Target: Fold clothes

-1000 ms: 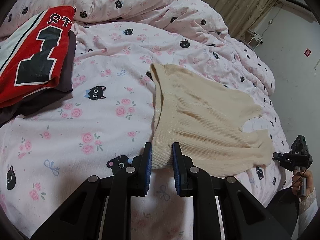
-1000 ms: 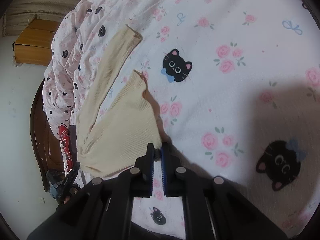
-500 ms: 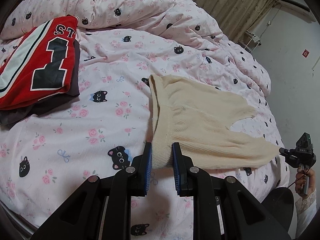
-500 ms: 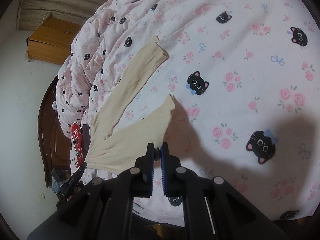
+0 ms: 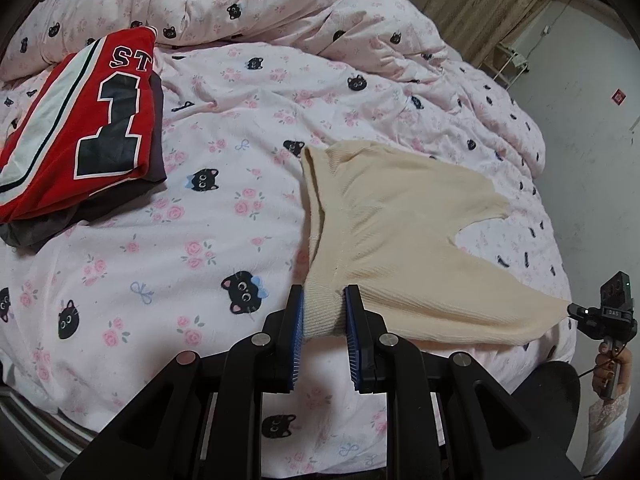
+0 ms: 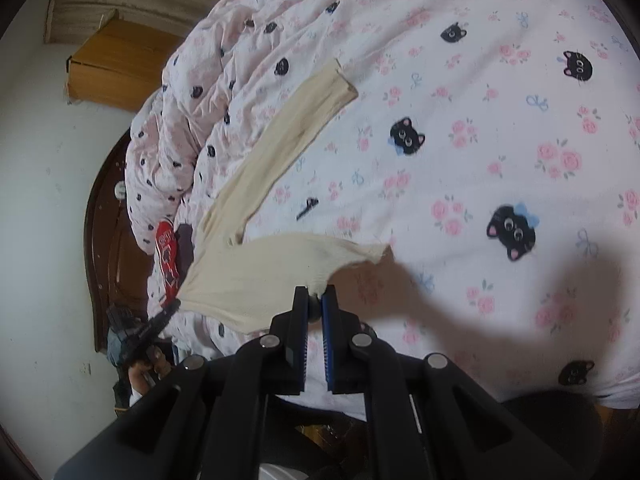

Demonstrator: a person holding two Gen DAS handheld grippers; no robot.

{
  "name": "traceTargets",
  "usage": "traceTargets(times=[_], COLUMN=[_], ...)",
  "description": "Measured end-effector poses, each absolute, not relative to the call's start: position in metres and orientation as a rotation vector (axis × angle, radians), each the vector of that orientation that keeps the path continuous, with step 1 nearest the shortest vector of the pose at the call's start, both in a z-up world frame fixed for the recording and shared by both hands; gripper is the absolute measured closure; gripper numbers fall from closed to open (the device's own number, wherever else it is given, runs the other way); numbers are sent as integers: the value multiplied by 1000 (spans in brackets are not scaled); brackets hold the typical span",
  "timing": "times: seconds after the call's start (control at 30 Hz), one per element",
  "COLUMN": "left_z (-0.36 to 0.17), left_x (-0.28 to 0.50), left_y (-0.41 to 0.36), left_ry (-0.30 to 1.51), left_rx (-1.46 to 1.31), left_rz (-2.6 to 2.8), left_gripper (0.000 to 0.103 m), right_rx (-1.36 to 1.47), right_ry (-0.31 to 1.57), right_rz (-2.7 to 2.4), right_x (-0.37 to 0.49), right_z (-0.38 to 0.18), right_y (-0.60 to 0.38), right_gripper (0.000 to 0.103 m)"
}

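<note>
A cream ribbed sweater (image 5: 400, 220) lies partly on the pink cat-print bedsheet (image 5: 200, 248), its near edge lifted and stretched between both grippers. My left gripper (image 5: 322, 312) is shut on a bunched corner of that edge. At the far right of the left wrist view, the right gripper (image 5: 574, 312) pinches the other corner. In the right wrist view, my right gripper (image 6: 316, 300) is shut on the cream fabric (image 6: 248, 272), and the left gripper (image 6: 170, 306) holds its far end. One sleeve (image 6: 288, 132) trails flat on the bed.
A folded red jersey (image 5: 80, 120) with a black "1" rests on a dark grey garment (image 5: 156, 152) at the left. A crumpled duvet (image 5: 280, 8) lies along the back. A wooden cabinet (image 6: 116, 64) and a dark headboard (image 6: 102, 240) stand beyond the bed.
Both grippers have risen with the sweater's edge, the right one more. The fabric between them has come off the bed and pulled taut, and more of the bed shows.
</note>
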State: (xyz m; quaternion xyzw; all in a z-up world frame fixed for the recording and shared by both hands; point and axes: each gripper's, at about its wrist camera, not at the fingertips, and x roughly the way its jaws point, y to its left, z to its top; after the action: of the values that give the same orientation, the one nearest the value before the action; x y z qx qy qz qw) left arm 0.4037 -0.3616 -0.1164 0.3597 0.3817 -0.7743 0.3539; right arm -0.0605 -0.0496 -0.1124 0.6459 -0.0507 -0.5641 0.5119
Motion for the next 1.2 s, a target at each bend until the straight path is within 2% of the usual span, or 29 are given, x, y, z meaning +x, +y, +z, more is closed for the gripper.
traceTargets(times=[0.37,0.6,0.7,0.77,0.8,0.87,1.03,1.2], left_z=[-165,-174,-169,-166,-164,-160,-155,-153], left_x=[403,410,415,418,419,420,416,414], left_y=[-369,-368,-365,-364,-363,-362,-358,-355], left_ry=[1035,1062,1051,1041,1032,1008,938,887], left_rx=[1041,999,997,994,992,985,953,949], left_rz=[-1897,-1897,-1893,-1887,-1885,-1886,-1900,-1908], left_gripper=[86,85,79,72,71,71,70,70], right_rx=[1694,1688,1682,1665,1653,1616,1542,1566], right_ry=[75,234,303,349,360,355,247,204], right_rz=[-1386,-1455,-1470,-1487,-1499,-1531,-1531,-1455], right_x=[-34,-25,-22,-24,-26,-33,-57,-67], right_z=[-173,-176,-173,-166,-162,-148,-127,-143], right_y=[-48,-56,-59,-60,-60,-59,-72,-101], right_gripper=[96,96,89,74,69,53,52,53])
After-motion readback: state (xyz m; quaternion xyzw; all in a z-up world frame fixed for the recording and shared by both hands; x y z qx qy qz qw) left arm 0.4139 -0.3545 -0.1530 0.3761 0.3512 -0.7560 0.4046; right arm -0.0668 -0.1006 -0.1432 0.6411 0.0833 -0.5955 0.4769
